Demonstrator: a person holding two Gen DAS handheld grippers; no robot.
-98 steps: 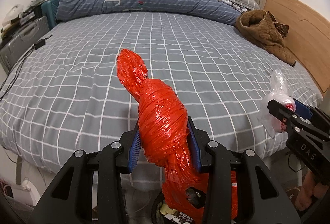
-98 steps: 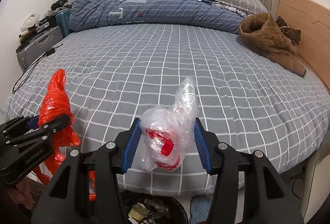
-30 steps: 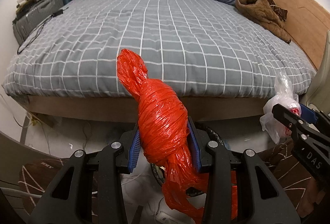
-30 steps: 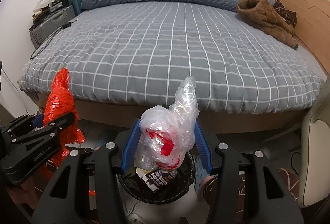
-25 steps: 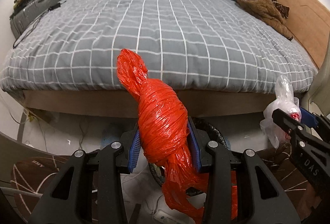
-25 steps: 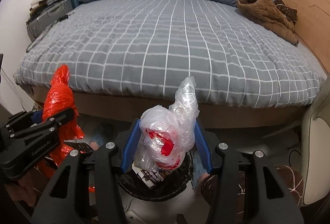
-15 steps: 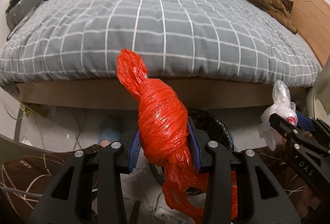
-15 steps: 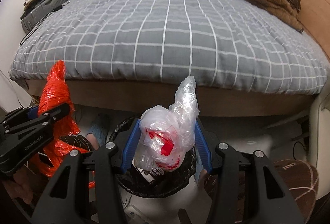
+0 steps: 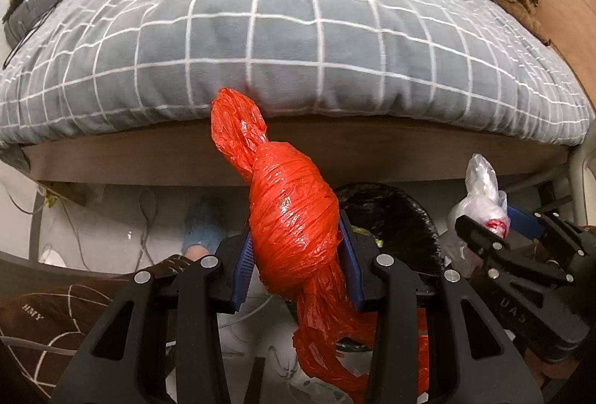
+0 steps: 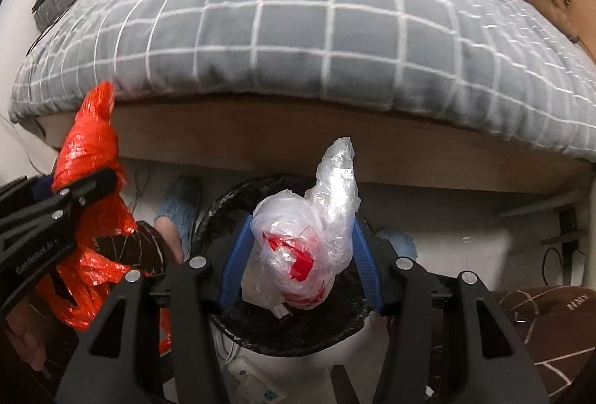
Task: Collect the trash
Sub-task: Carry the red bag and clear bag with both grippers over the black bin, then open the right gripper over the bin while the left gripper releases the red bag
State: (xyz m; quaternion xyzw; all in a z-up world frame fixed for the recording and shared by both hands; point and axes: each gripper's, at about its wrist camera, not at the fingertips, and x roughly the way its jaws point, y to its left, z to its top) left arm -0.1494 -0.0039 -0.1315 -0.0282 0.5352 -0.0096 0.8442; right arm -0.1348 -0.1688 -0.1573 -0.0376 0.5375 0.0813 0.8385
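The left gripper (image 9: pixel 296 266) clamps a red bag (image 9: pixel 292 229), twisted into a bundle, with its loose tail hanging below the pads. The right gripper (image 10: pixel 298 255) clamps a clear bag (image 10: pixel 309 236) with red inside. Both bags hang at the foot of the bed (image 10: pixel 298 13); the clear one is directly above the black bin (image 10: pixel 298 329).

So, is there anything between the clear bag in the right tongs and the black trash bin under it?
Nothing visible blocks it. The clear bag, held in the right tongs, hangs directly over the open mouth of the black bin. The orange bag in the left tongs sits off to the side.
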